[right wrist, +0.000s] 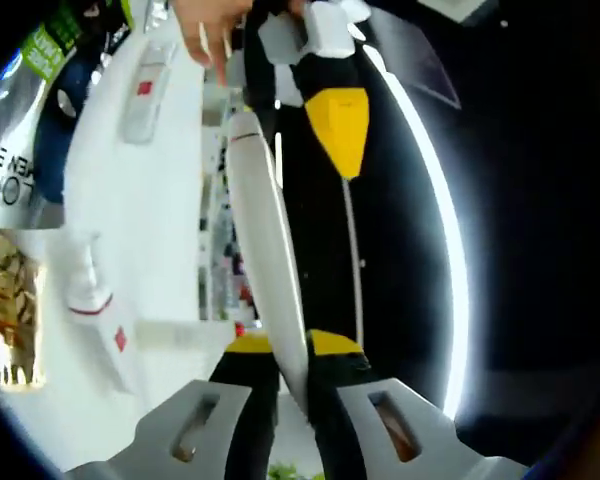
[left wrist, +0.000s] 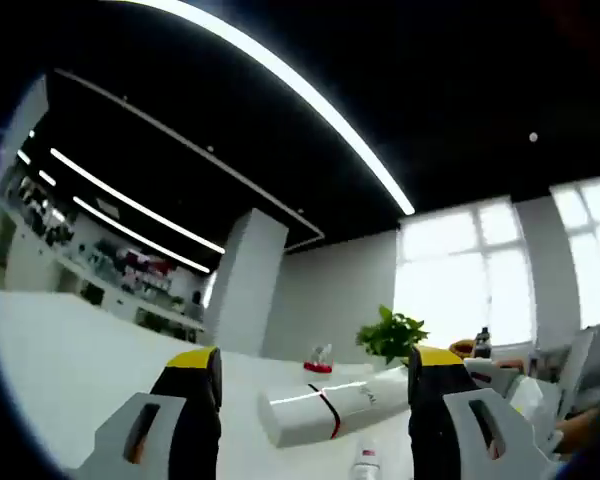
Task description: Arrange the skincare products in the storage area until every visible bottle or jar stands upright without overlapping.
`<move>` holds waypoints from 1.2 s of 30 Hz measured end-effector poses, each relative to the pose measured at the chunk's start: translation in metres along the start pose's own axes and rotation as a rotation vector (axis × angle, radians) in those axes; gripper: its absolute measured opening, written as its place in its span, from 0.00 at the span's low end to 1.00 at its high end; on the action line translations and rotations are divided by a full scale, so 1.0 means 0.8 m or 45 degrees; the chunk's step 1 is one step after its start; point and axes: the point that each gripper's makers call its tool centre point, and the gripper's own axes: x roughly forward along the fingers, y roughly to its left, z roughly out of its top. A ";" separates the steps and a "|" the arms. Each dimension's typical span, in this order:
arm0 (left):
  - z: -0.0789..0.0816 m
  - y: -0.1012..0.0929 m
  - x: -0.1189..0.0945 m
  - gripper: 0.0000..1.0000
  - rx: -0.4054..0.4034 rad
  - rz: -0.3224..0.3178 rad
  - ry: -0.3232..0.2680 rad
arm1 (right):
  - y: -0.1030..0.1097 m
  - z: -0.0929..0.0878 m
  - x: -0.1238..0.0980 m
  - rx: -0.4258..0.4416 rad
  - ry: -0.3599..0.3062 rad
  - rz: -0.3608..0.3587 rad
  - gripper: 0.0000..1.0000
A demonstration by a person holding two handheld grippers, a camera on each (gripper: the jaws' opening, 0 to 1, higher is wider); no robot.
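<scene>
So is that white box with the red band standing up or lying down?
Lying down. In the left gripper view the white box rests lengthwise on the white table, between the open jaws.

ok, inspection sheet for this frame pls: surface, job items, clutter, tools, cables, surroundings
Surface: white table, bare on the near left.
Job's things: white tube with red band lying on its side; small white bottle near the frame's bottom edge; slim white tube in the right tool.
Clutter: green potted plant; small red-based item behind the tube.
Grippers: left tool open, empty; right tool shut on the slim white tube.
Cables: nothing seen.
Surroundings: bright windows, ceiling light strips, shelving at left.
</scene>
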 end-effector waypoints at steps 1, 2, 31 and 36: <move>0.001 0.002 0.000 0.77 0.054 0.023 0.000 | 0.000 0.000 0.000 0.002 0.000 0.001 0.08; 0.002 0.004 -0.001 0.77 0.100 0.044 -0.003 | 0.001 -0.001 0.002 0.002 -0.001 0.001 0.08; -0.054 -0.045 0.012 0.57 1.640 0.113 0.189 | 0.011 0.005 0.010 -0.026 -0.025 0.029 0.08; -0.060 -0.043 0.012 0.47 1.807 0.131 0.230 | 0.019 0.017 0.010 -0.054 -0.060 0.050 0.08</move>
